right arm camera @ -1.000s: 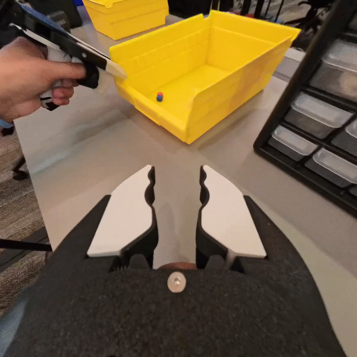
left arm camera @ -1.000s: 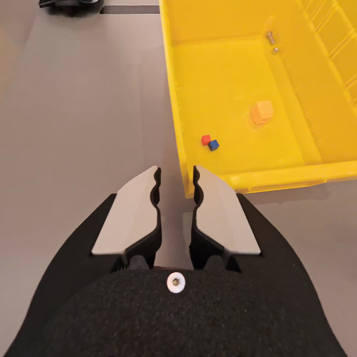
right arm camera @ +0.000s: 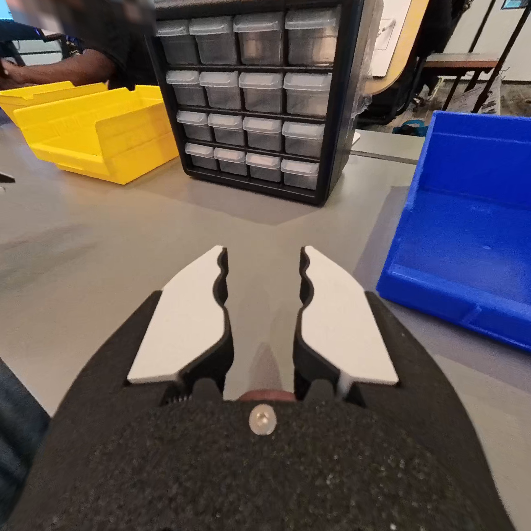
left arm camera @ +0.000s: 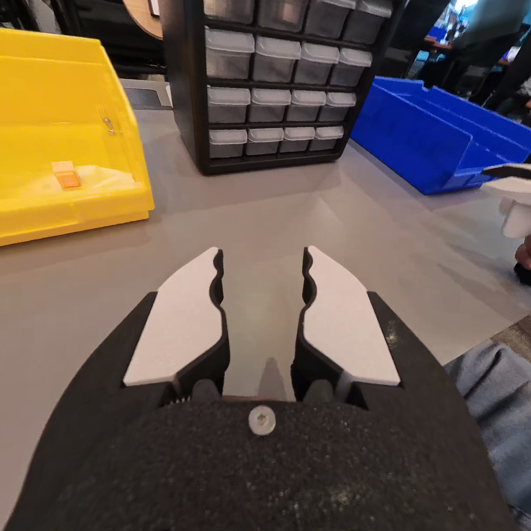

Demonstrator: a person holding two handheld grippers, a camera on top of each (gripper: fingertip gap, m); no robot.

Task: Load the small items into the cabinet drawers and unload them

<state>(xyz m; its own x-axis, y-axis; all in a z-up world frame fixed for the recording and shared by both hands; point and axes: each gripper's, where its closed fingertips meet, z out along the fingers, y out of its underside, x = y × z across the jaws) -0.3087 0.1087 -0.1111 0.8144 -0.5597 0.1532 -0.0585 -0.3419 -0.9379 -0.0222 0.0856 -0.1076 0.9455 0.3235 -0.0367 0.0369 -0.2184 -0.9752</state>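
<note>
The cabinet [left arm camera: 273,86] stands upright at the far middle of the grey table [left arm camera: 258,218], a black frame of small clear drawers [left arm camera: 227,105], four across, every one I can see pushed in; my right view shows it [right arm camera: 250,115] from slightly to the right, with the same closed rows; to its left sits the yellow bin [left arm camera: 71,138], open toward me, and inside it lie an orange block [left arm camera: 66,178] near the front and a small metal screw [left arm camera: 108,125] against its right wall, farther back; the bin [right arm camera: 94,140] shows in my right view too, though its contents are hidden there; to the right of the cabinet sits the blue bin [left arm camera: 436,135], apart from it, and it lies just beside my right fingers [right arm camera: 471,224]; my left gripper [left arm camera: 263,253] hangs over bare table near me, its white fingers spread apart with nothing between them; my right gripper [right arm camera: 263,251] is likewise released and empty, aimed at the cabinet's lower drawers, well short of them; its white tip also pokes in at the right edge of my left view [left arm camera: 511,175].
</note>
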